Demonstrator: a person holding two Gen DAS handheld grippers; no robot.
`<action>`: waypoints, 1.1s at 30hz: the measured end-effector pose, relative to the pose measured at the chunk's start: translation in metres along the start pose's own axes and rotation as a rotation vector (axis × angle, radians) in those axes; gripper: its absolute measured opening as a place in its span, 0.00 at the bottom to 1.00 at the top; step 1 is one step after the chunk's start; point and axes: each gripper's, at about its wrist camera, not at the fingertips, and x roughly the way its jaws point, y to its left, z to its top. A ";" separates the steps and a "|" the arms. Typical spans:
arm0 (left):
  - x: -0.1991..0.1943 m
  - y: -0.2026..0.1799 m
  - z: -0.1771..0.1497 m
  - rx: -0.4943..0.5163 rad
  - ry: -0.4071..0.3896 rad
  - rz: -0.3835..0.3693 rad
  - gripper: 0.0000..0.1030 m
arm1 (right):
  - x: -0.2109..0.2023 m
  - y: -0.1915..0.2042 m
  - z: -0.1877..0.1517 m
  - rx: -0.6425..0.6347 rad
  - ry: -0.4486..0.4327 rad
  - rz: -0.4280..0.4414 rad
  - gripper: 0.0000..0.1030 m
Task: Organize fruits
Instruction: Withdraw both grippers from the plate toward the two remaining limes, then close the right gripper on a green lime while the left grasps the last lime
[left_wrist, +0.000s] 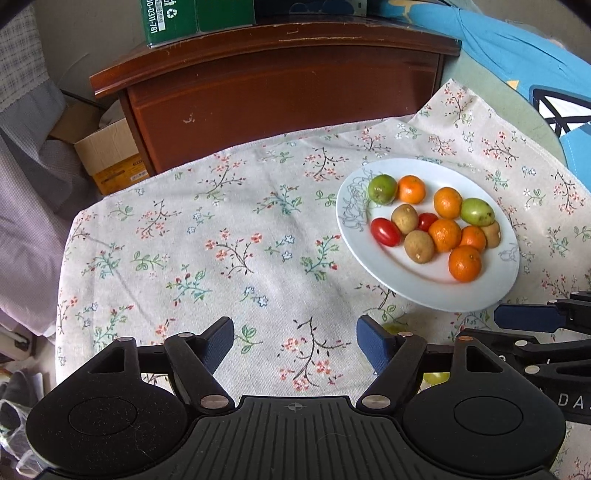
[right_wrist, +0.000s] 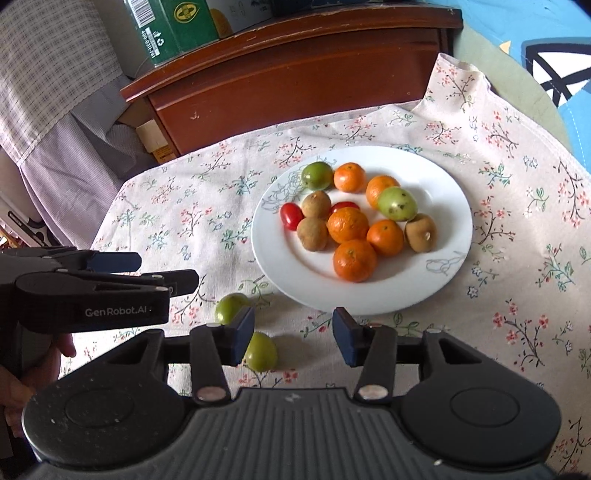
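Fruit everywhere on the white plate (right_wrist: 436, 280), centre of the right wrist frame: oranges, green fruits, small brown ones, two red tomatoes. Off the plate, on the floral cloth (right_wrist: 517, 258) over the worktop, two loose green fruits lie low in that frame. One green fruit (right_wrist: 263, 352) sits just inside the right gripper's (right_wrist: 293, 339) left finger; the other green fruit (right_wrist: 229, 307) peeks out beyond that finger, outside it. Right gripper is released, jaws apart, nothing pinched. Left gripper (left_wrist: 295, 341) hangs spread wide over bare cloth at the bottom of its own frame, plate (left_wrist: 484, 291) off to its upper right, nothing between its fingers.
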 end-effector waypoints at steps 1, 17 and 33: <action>0.000 0.000 -0.002 0.001 0.004 0.003 0.75 | 0.001 0.002 -0.003 -0.005 0.009 0.003 0.47; -0.001 0.011 -0.020 -0.049 0.054 0.037 0.77 | 0.015 0.019 -0.027 -0.077 0.062 0.009 0.47; 0.003 0.008 -0.020 -0.071 0.058 -0.008 0.77 | 0.021 0.028 -0.027 -0.134 0.032 -0.021 0.44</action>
